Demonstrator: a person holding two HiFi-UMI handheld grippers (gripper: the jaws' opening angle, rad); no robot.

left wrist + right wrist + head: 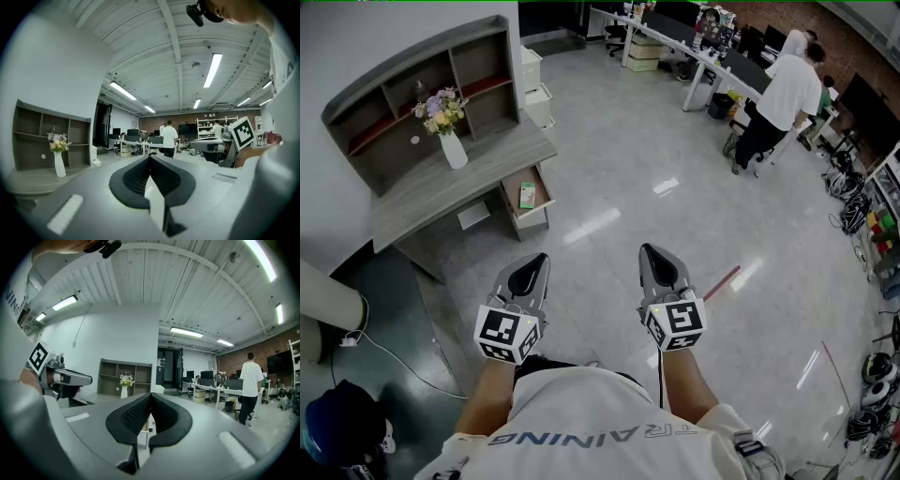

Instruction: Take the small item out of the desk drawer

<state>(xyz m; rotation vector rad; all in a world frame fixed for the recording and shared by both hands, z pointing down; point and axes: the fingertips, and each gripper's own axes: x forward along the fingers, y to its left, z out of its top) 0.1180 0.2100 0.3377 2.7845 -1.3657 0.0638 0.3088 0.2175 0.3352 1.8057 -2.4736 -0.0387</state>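
The grey desk (441, 183) with a shelf hutch stands at the upper left of the head view. Its drawer (531, 223) is pulled open, and a small green item (527, 195) lies inside. My left gripper (538, 260) and right gripper (648, 250) are held side by side over the floor, well short of the desk, both shut and empty. In the left gripper view the left gripper (150, 157) has its jaws pressed together, with the desk far off at the left. The right gripper (150, 396) likewise shows its jaws together and points towards the desk.
A white vase of flowers (450, 141) stands on the desk. White drawer units (534, 89) sit behind it. A cable (389, 354) and a dark bag (337, 431) lie on the floor at the left. People (786, 98) stand at long tables at the far right.
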